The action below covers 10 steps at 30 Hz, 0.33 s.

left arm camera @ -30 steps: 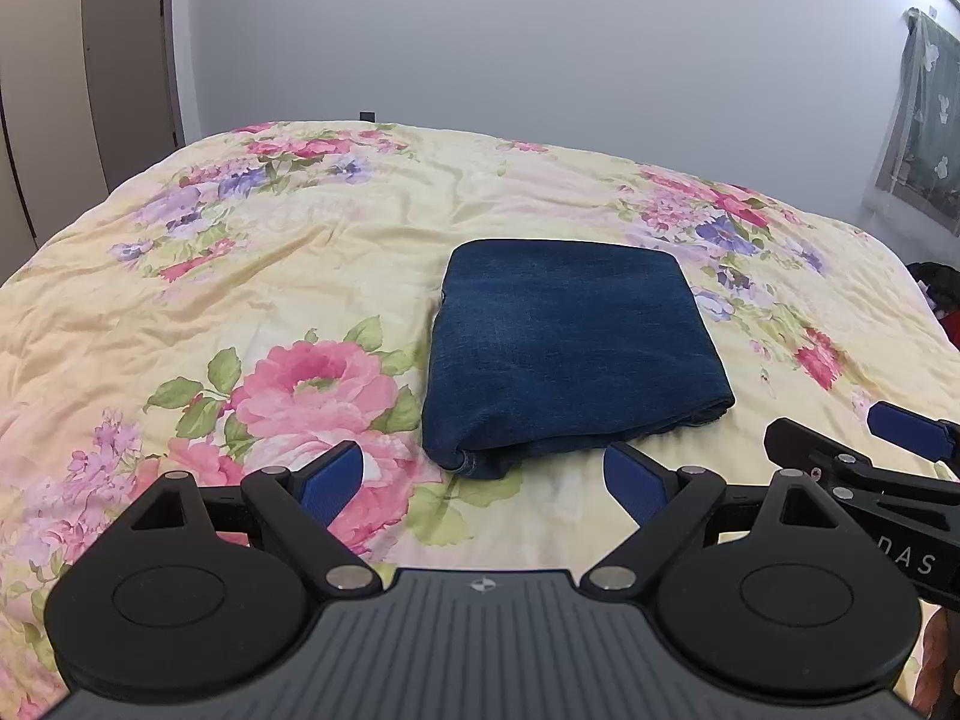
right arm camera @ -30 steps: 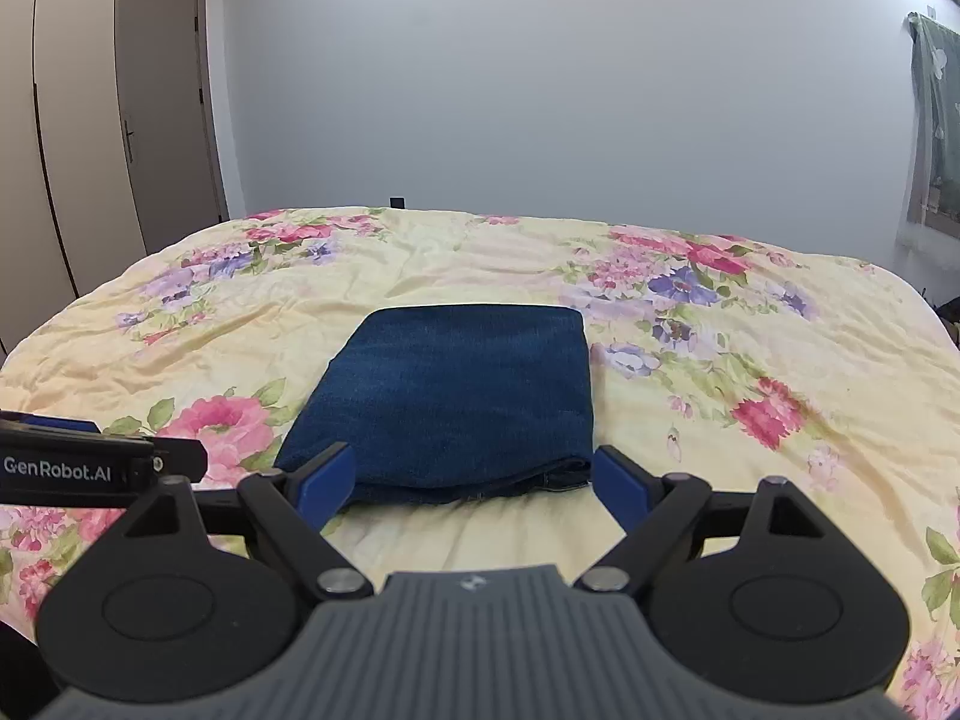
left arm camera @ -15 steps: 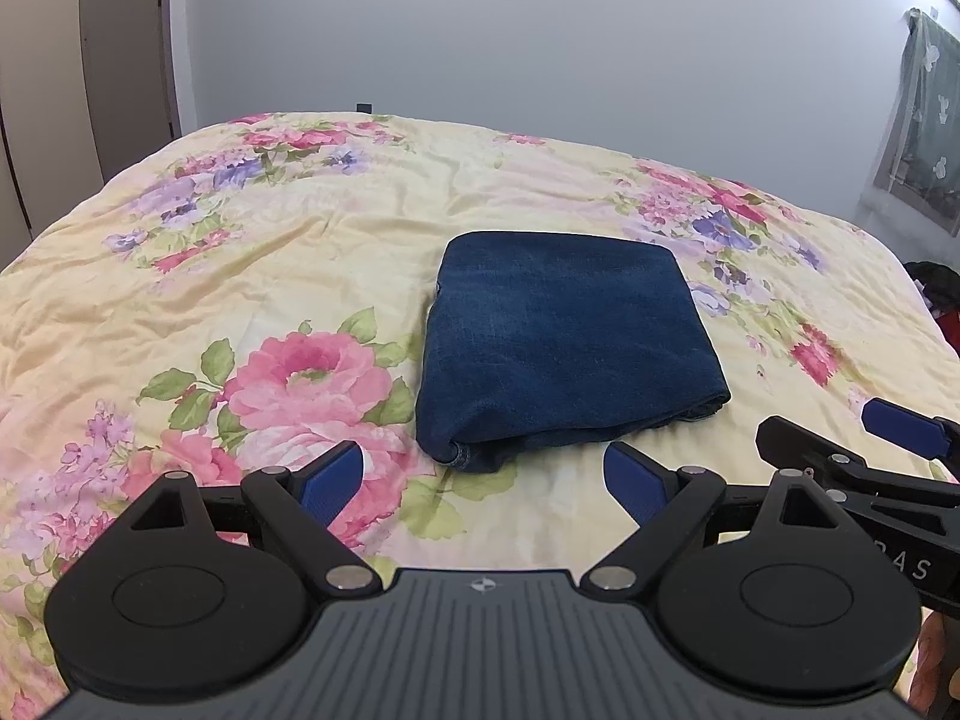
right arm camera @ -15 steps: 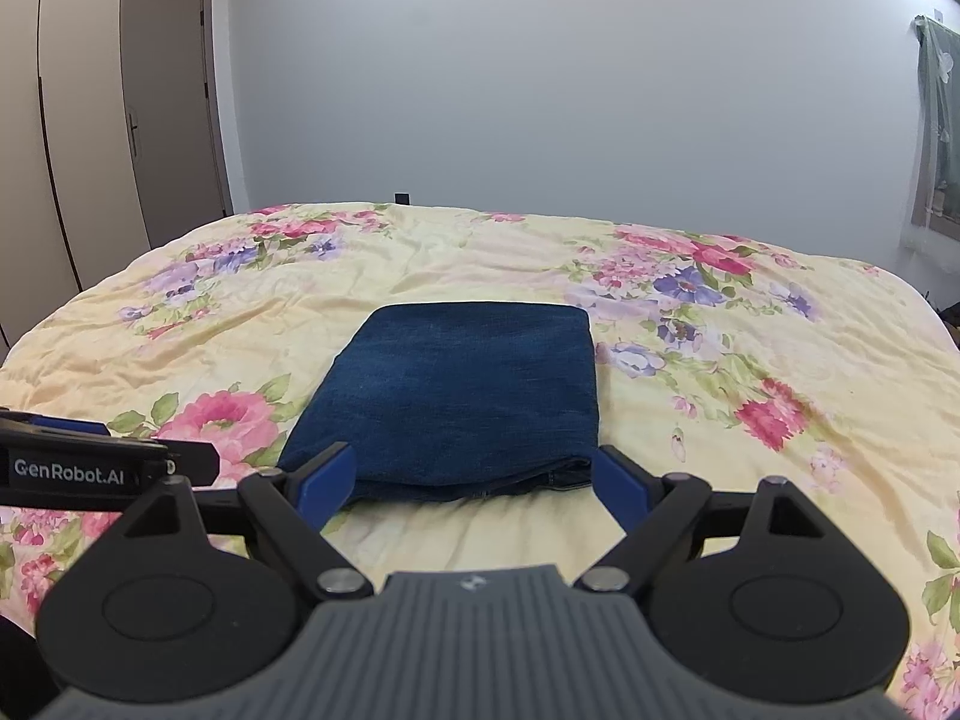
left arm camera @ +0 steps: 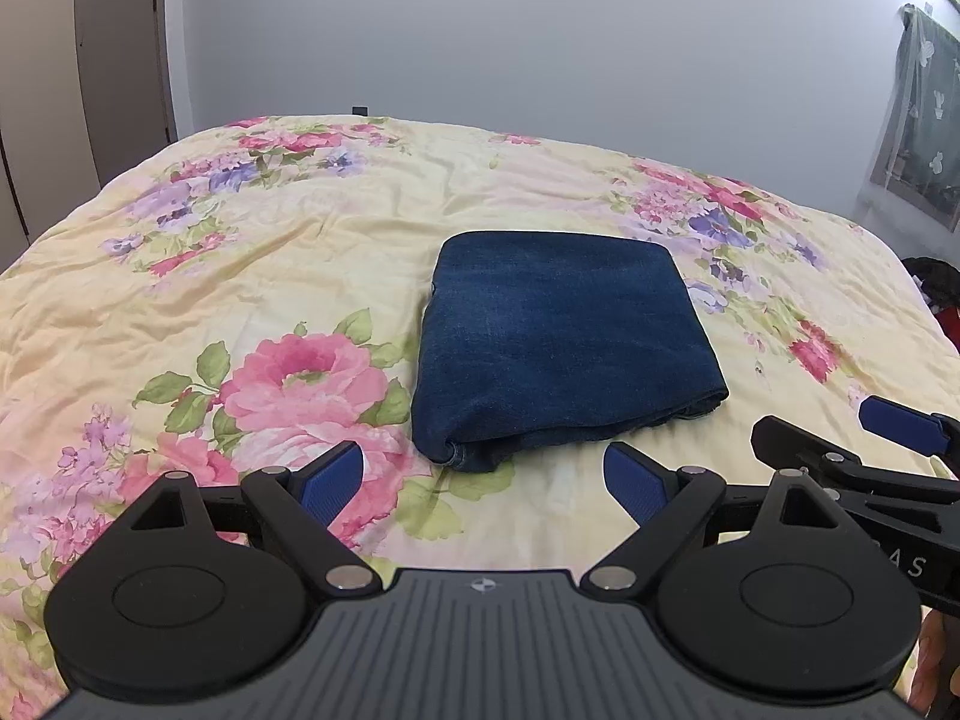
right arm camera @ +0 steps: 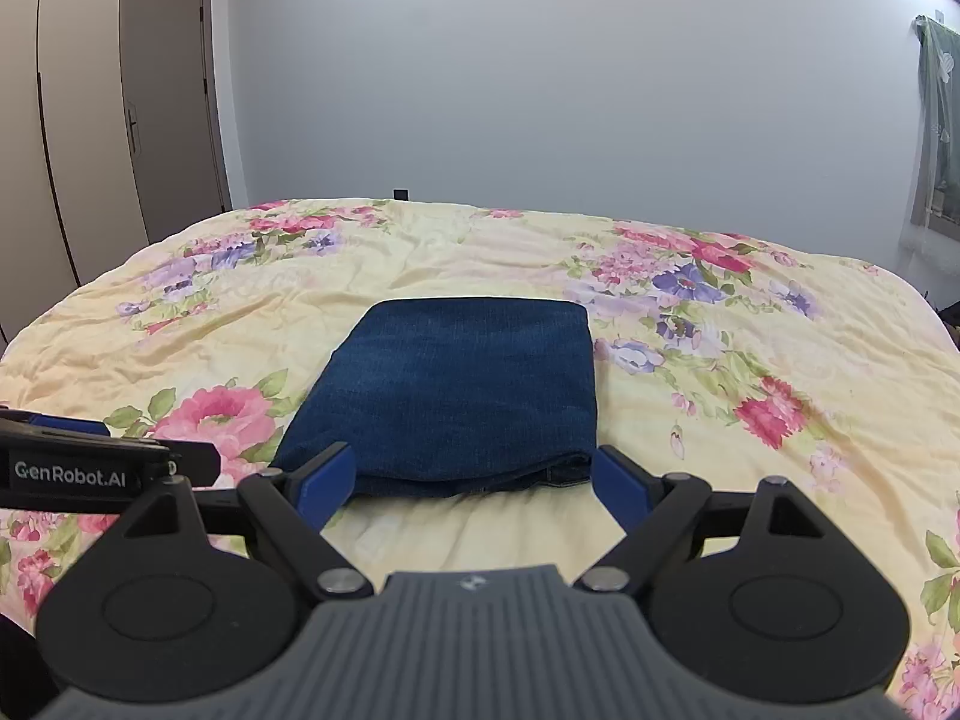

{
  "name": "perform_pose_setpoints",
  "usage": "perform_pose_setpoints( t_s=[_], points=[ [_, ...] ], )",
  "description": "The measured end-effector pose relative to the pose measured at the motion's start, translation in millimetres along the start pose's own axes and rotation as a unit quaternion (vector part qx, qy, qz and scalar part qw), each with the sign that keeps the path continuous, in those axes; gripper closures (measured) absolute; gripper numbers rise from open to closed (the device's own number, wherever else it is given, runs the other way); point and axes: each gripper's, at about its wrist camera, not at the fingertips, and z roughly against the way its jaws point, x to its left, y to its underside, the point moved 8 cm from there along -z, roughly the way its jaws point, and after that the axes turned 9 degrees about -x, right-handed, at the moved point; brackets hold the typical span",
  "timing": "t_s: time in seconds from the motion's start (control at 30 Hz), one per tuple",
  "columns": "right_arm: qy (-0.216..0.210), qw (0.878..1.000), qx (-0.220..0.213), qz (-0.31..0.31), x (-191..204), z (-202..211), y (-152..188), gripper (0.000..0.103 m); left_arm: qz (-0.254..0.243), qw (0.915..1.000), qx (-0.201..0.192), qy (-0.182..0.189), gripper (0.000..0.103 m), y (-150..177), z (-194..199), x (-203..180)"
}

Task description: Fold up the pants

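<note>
The dark blue denim pants (left arm camera: 561, 339) lie folded into a compact rectangle in the middle of the bed; they also show in the right wrist view (right arm camera: 456, 396). My left gripper (left arm camera: 483, 483) is open and empty, held just short of the bundle's near left corner. My right gripper (right arm camera: 474, 483) is open and empty, just short of the bundle's near edge. The right gripper's fingers (left arm camera: 894, 423) show at the right edge of the left wrist view. The left gripper's body (right arm camera: 78, 471) shows at the left of the right wrist view.
The bed carries a pale yellow floral quilt (left arm camera: 240, 276), wrinkled on the left. A grey wall stands behind it. A wardrobe and door (right arm camera: 168, 102) are at the left. A curtain (left arm camera: 924, 114) hangs at the right, with dark items (left arm camera: 942, 300) by the bed's right edge.
Both grippers have drawn back slightly from the folded pants and risen a little. The pants have not moved. Both grippers stay open.
</note>
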Motion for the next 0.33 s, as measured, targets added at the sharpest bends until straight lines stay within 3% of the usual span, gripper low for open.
perform_pose_setpoints(
  t_s=[0.33],
  points=[
    [0.000,1.000,0.006,0.002,-3.2,-2.4,4.4,0.021,-0.014,0.9998,-0.010,-0.005,0.000,-1.5,-1.1,0.3]
  ],
)
